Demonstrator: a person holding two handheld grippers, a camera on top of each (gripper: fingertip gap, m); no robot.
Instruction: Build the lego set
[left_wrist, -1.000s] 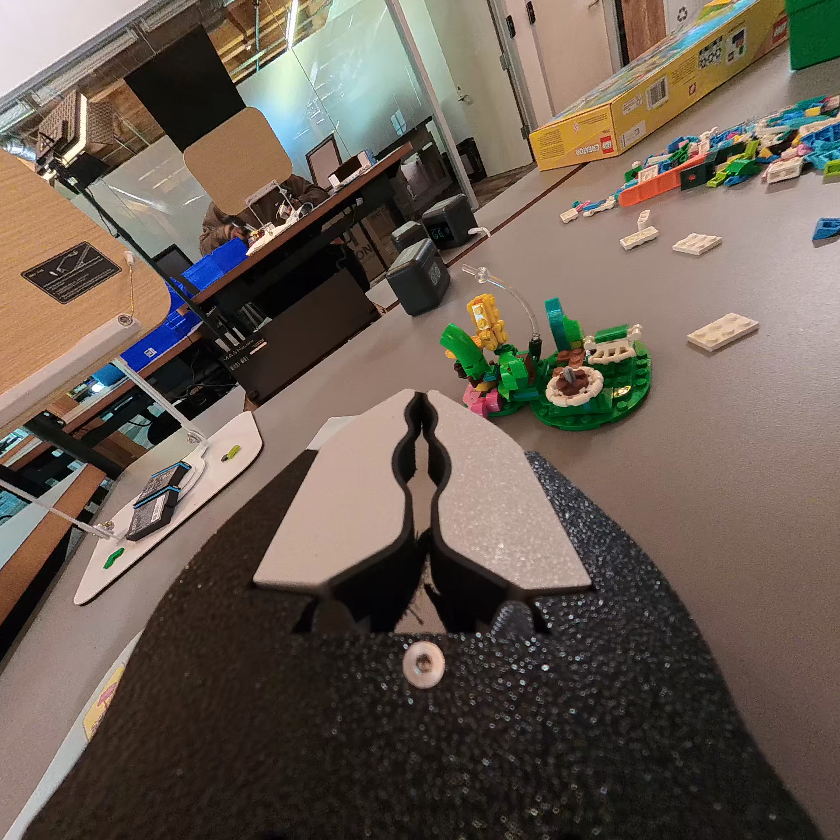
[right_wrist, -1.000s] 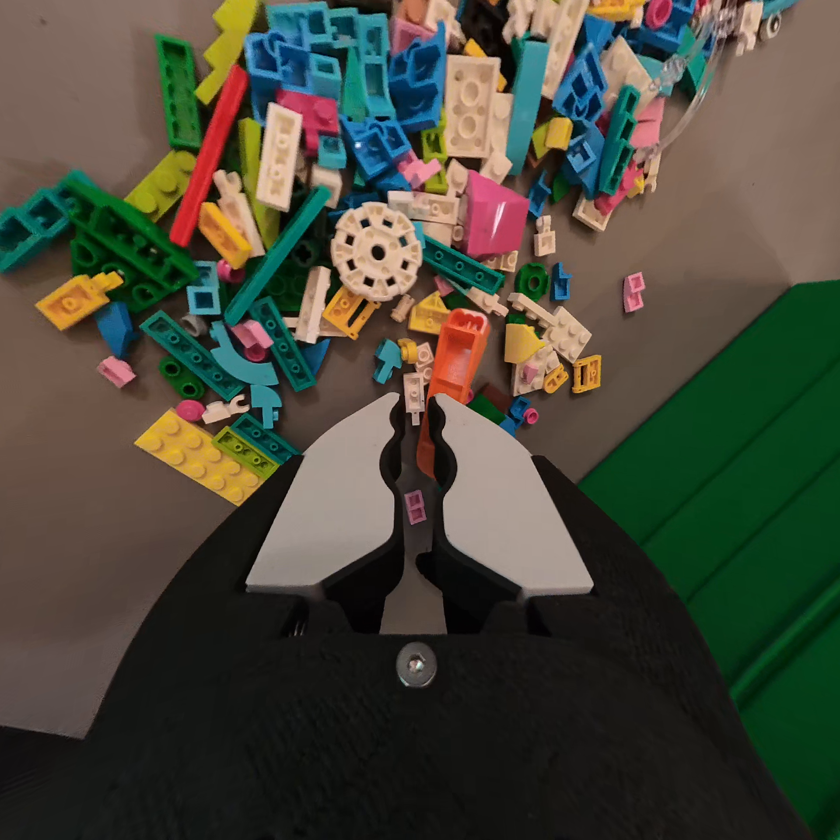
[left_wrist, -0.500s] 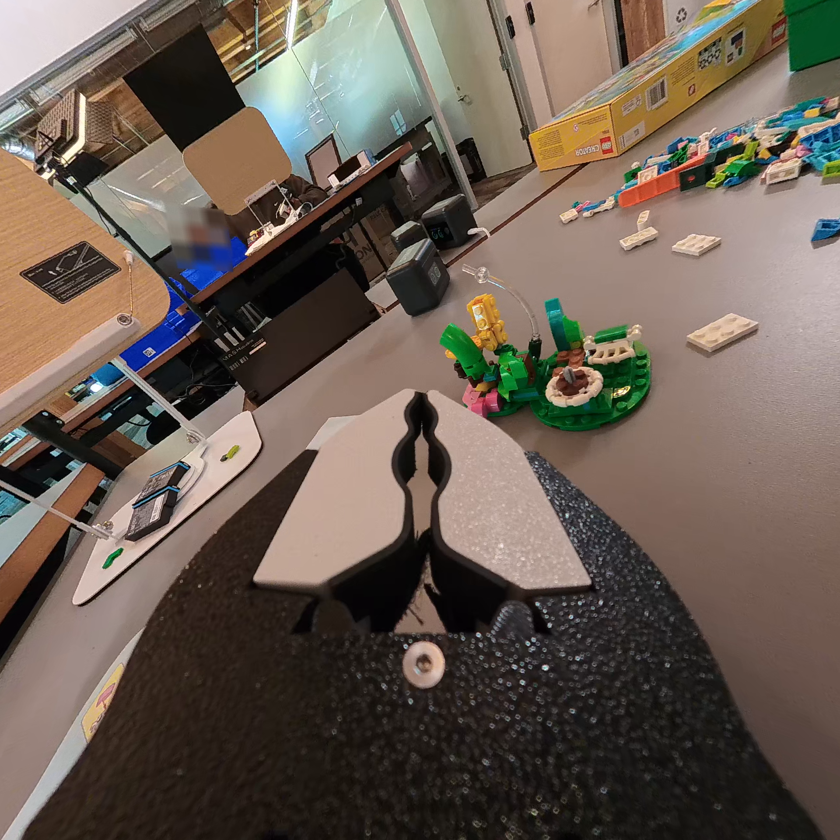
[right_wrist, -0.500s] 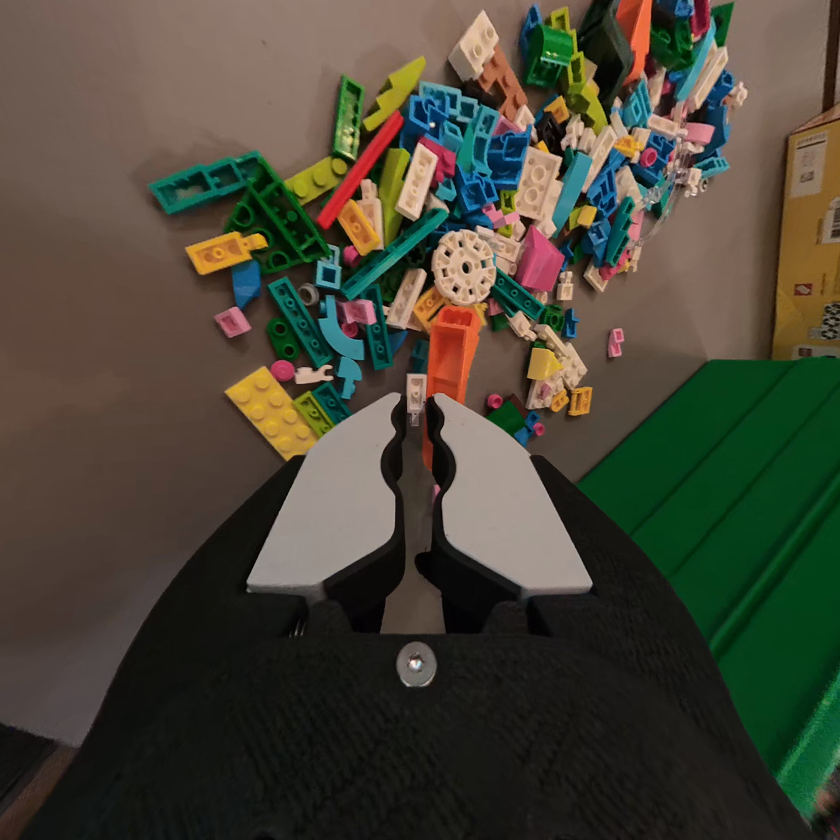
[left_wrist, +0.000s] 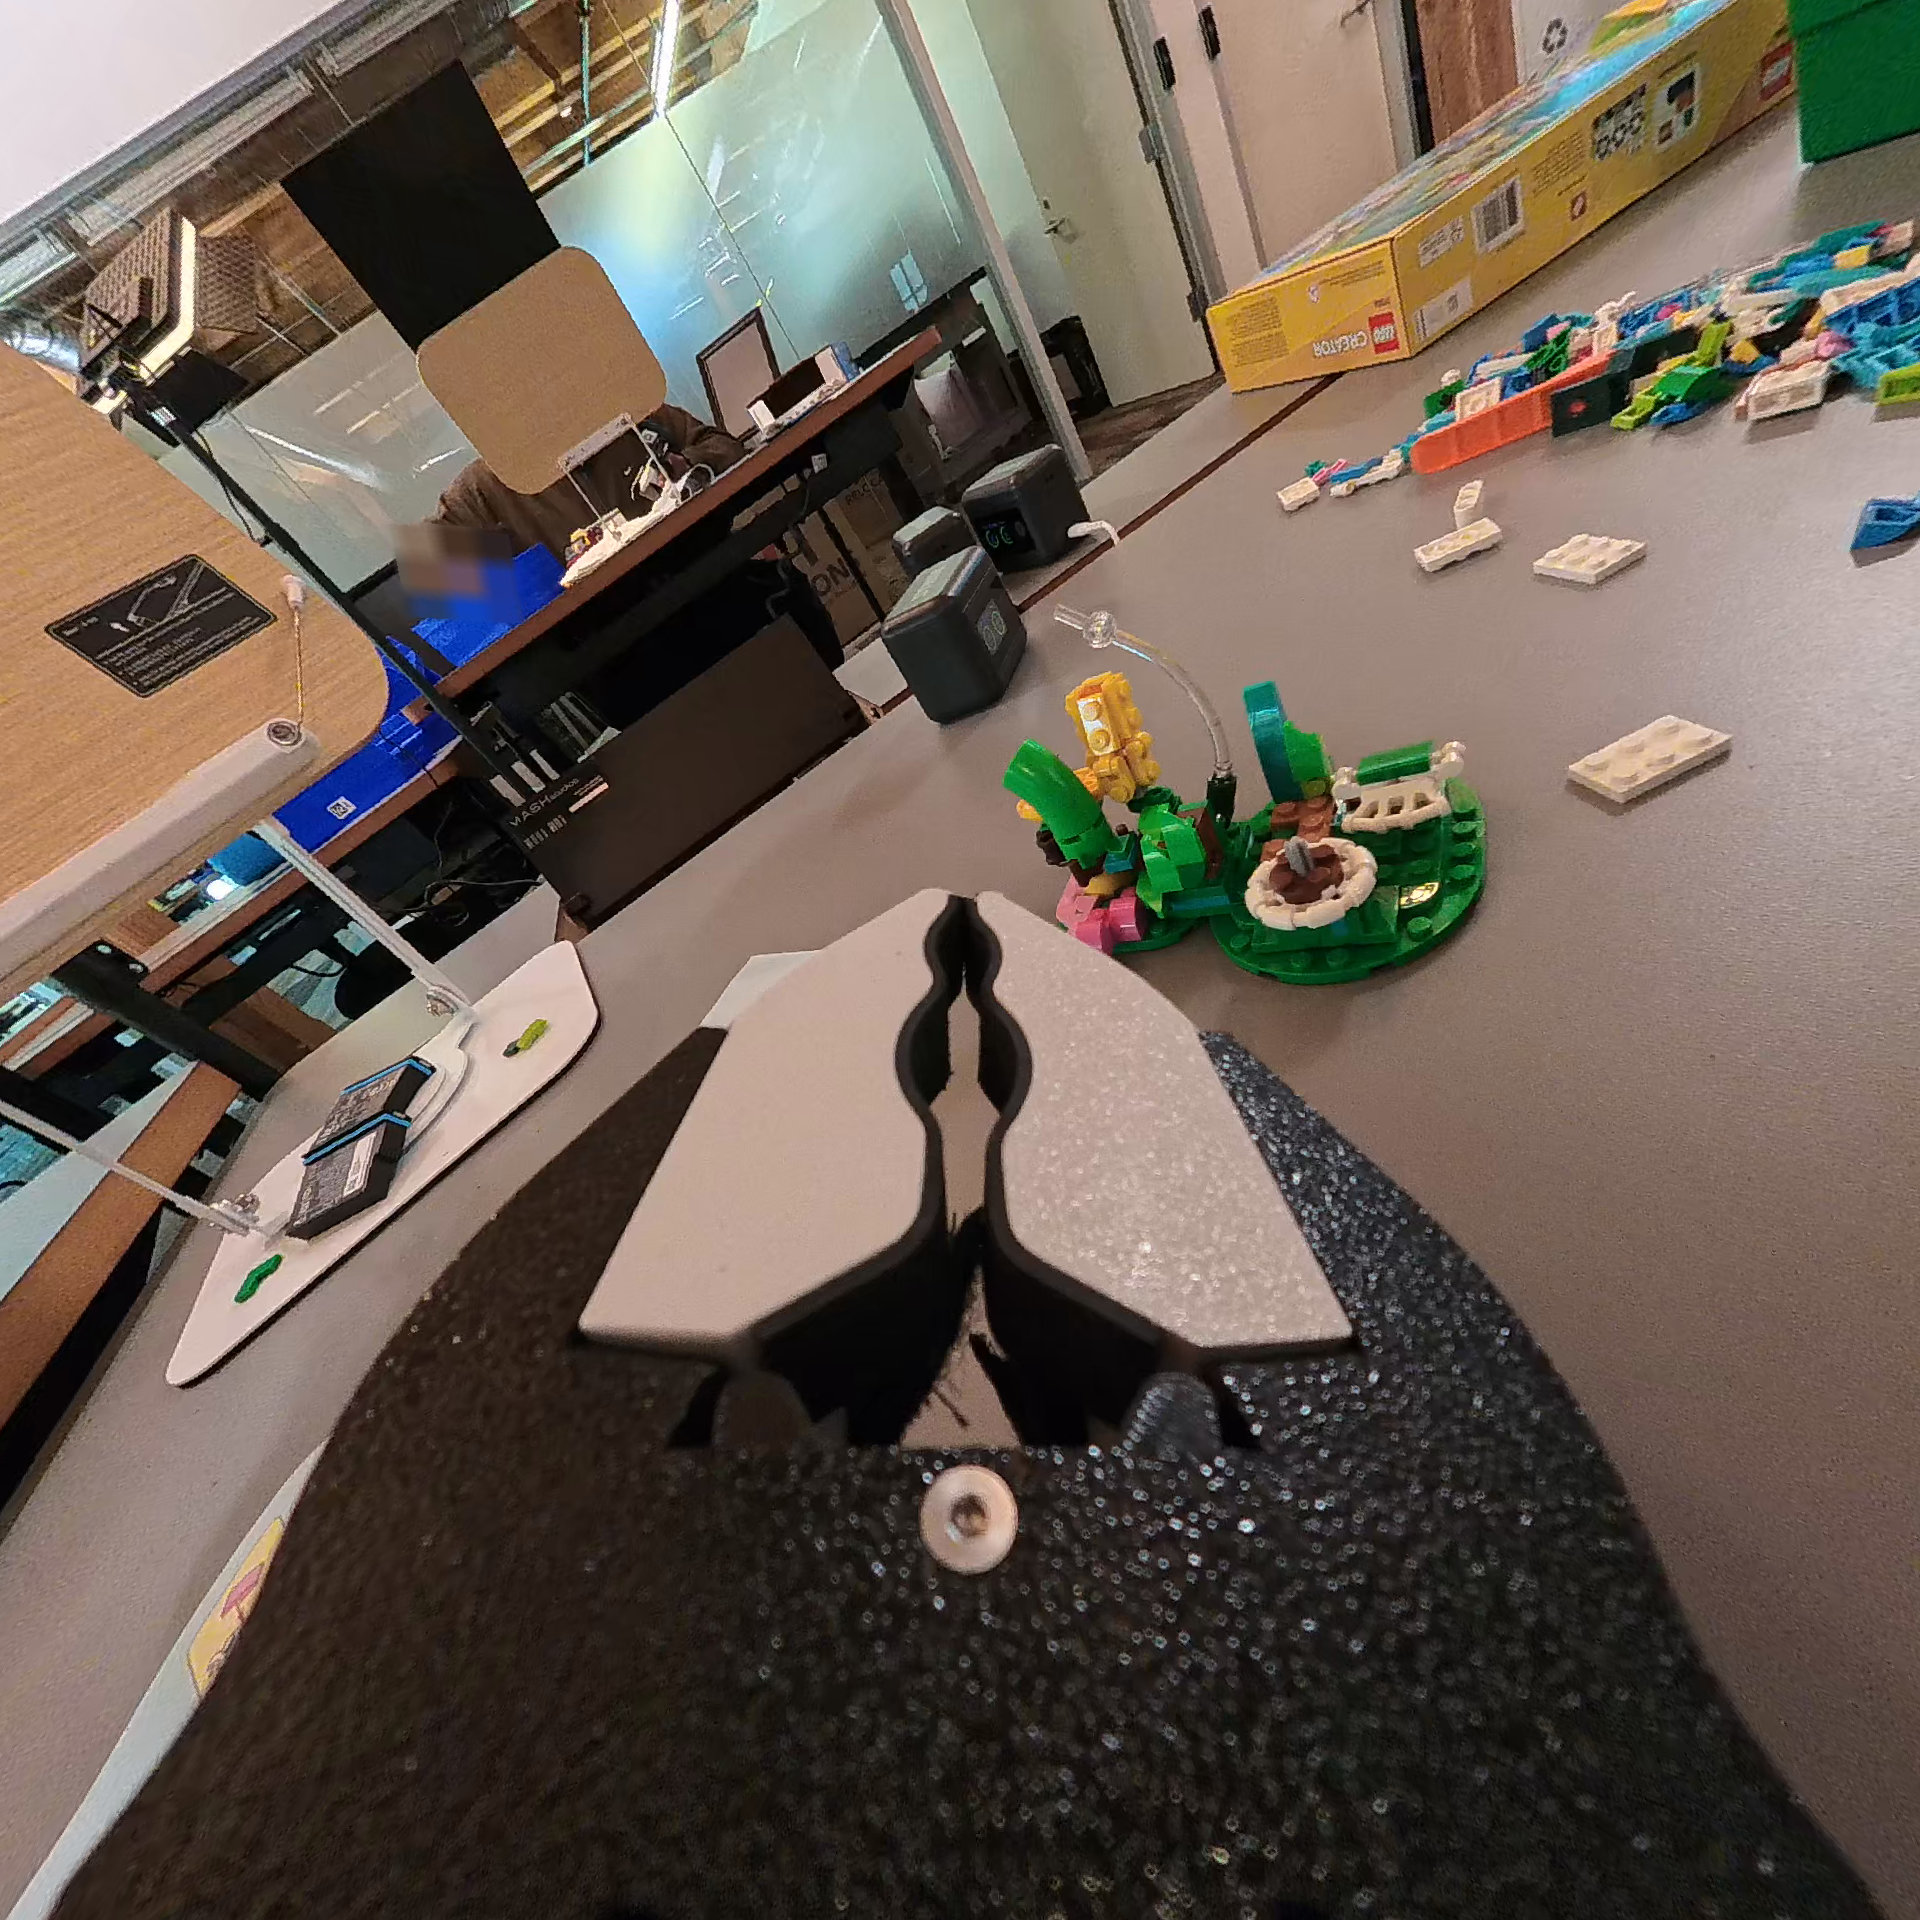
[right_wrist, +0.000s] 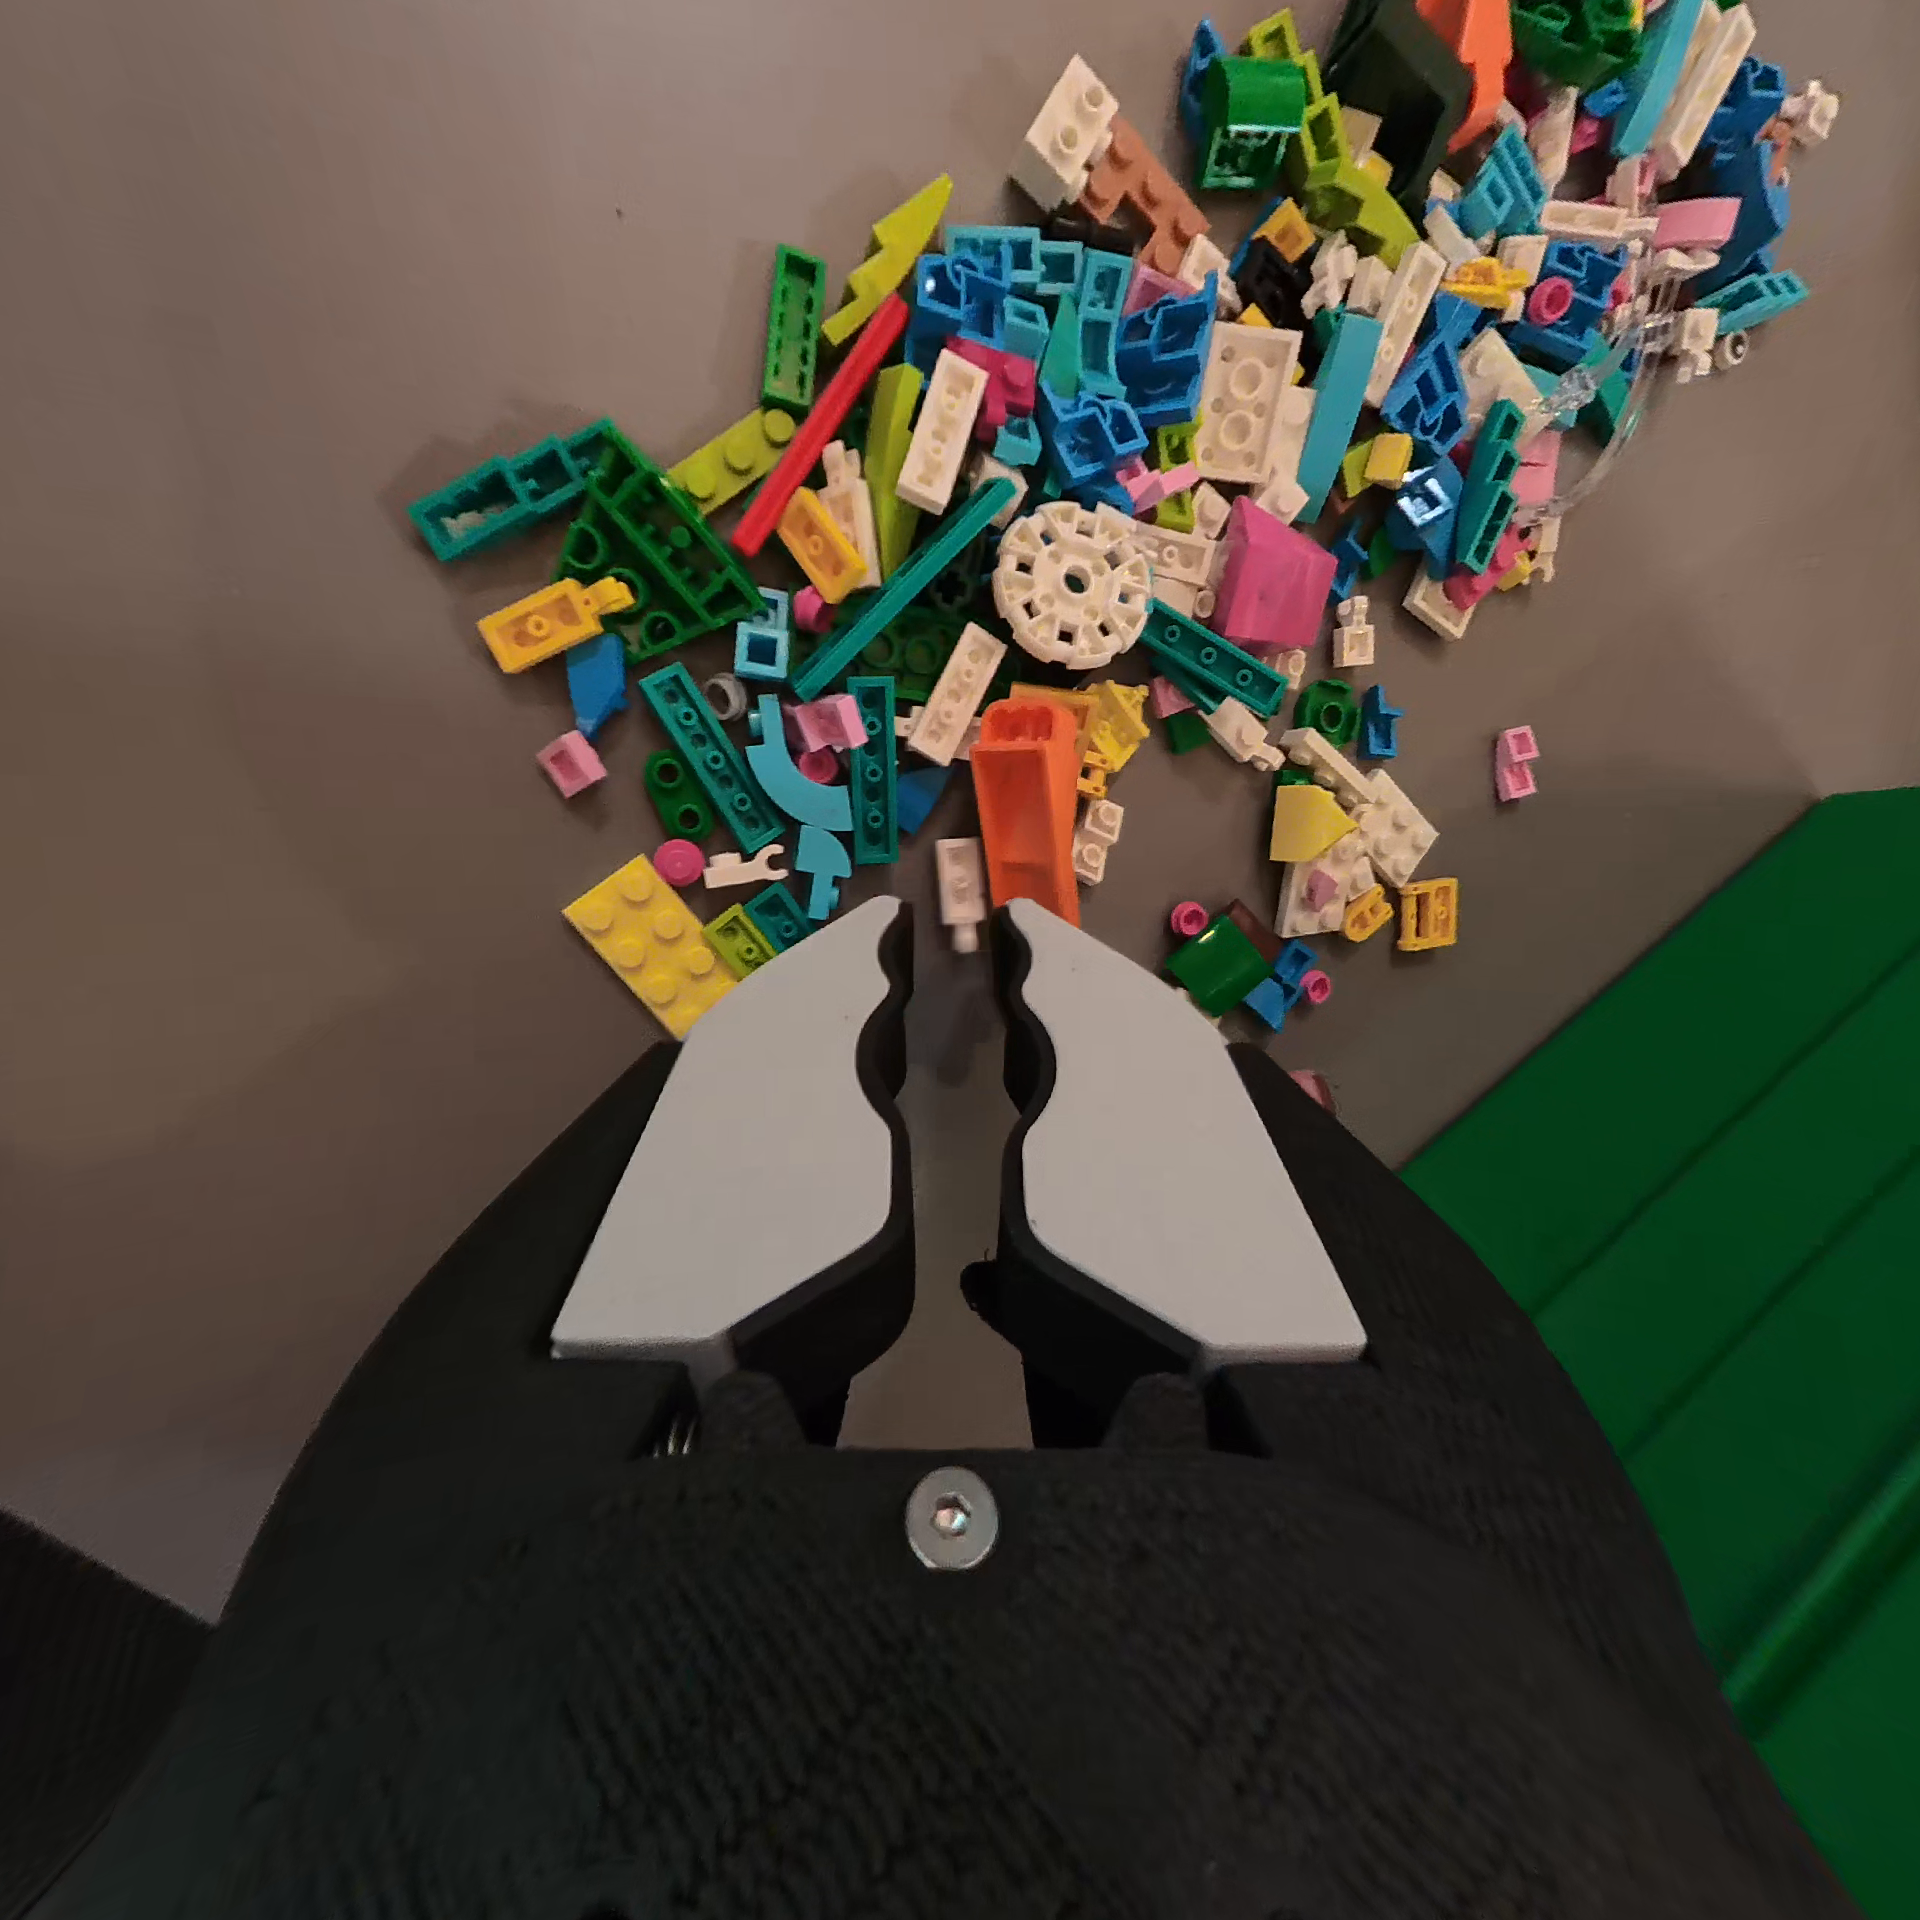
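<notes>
grey tabletop: small white piece (right_wrist: 957, 881) apparently loose between parted right tool (right_wrist: 954, 920) tips; left tool (left_wrist: 961, 912) closed.

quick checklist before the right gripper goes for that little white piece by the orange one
1. Right gripper open: ok, a gap shows between the fingertips.
2. White piece lined up with the gap: ok, just ahead of the tips.
3. Room beside it: not ok, the orange piece lies close on one side.
4. Piece already gripped: not ok, it lies beyond the tips.
5. Left gripper free: ok, shut on nothing.
6. Green model unobstructed: ok.
</notes>
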